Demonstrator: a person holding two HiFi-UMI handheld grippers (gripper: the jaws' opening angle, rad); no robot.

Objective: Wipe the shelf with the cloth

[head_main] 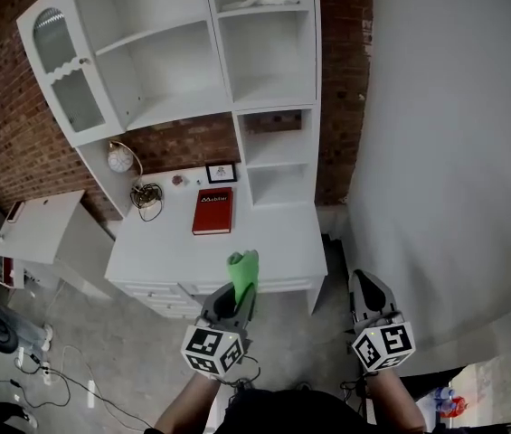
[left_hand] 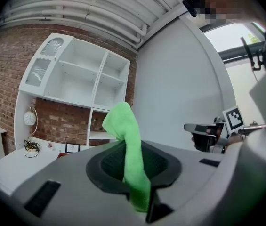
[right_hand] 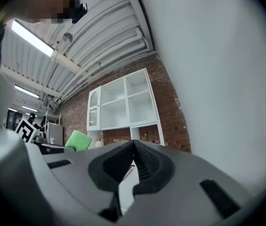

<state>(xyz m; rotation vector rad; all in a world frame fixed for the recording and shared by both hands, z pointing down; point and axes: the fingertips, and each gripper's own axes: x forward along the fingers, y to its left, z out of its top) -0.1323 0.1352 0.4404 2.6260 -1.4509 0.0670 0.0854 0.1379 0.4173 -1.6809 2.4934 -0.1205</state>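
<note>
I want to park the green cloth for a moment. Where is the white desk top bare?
Bare: the white desk top right of the red book, and its front strip. Crowded: the back left, with round white clock, cable tangle and small framed picture.

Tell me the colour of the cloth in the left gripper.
Bright green cloth, best in the left gripper view.

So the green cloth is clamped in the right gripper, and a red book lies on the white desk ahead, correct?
One thing is off: the green cloth is clamped in the left gripper, not the right gripper, which is shut on nothing. The left gripper view shows this. The red book does lie on the white desk ahead.
</note>
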